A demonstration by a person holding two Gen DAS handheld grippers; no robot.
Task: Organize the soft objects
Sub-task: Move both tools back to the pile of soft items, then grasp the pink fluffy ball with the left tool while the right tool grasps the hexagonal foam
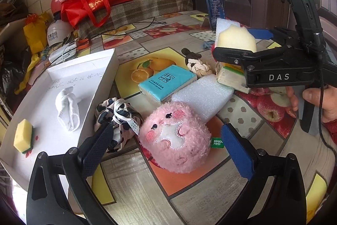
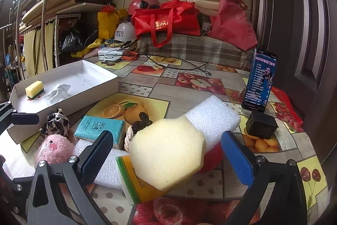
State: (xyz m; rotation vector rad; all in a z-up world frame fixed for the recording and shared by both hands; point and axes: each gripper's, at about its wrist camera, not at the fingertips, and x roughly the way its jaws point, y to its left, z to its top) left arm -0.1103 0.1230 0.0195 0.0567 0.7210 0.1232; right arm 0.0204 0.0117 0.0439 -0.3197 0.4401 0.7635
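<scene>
fruit-print tablecloth [image 1: 242, 117] is crowded: only a scouring sponge [image 1: 23, 136] and white cloth [image 1: 67, 111] lie in the white box [image 1: 101, 85]. left gripper [image 1: 166, 147] gapes around the pink plush [image 1: 174, 136]; right gripper [image 2: 166, 153] stands apart beside a foam piece [image 2: 168, 151], grip unclear.

Soft daylight, blown-out glare upper left in the right view, heavy fisheye bending, dark vignetted corners.
</scene>
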